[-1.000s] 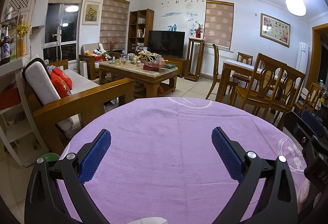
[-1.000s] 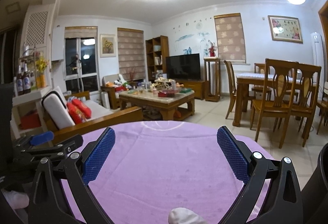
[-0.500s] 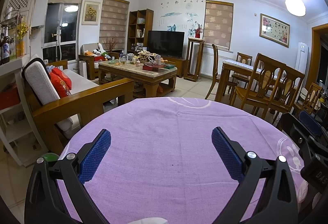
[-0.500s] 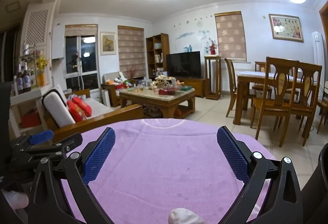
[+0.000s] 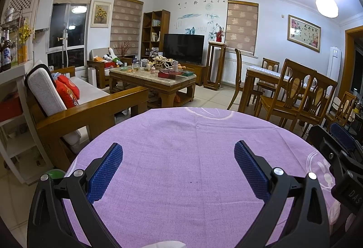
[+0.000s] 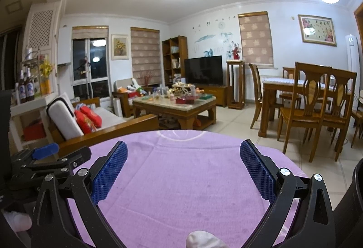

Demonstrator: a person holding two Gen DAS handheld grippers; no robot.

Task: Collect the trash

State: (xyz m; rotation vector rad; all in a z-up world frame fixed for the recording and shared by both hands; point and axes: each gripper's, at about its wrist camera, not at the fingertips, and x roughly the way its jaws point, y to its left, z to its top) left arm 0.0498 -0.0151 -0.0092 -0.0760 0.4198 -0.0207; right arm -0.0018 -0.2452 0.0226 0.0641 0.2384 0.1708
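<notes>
A round tabletop (image 5: 192,157) under a purple cloth fills the lower half of both wrist views, with a living room behind it: a wooden sofa (image 5: 90,109) to the left, a coffee table (image 5: 152,82) crowded with small items farther back, and dining chairs (image 5: 292,98) to the right.

The left tool (image 5: 178,157) hangs over the near part of the cloth with its blue-padded fingers spread wide and nothing between them. The right tool (image 6: 183,157) is equally wide open and empty; in the left wrist view it shows at the far right edge (image 5: 340,152), beside the left one.

The trash is a crumpled white wad (image 6: 204,240) lying on the cloth at the very bottom of the right wrist view, close under the right tool and between its arms, touching neither pad. Only its rounded top shows, so its long axis and direction cannot be told. A second pale scrap (image 5: 168,244) sits at the bottom edge of the left wrist view.
</notes>
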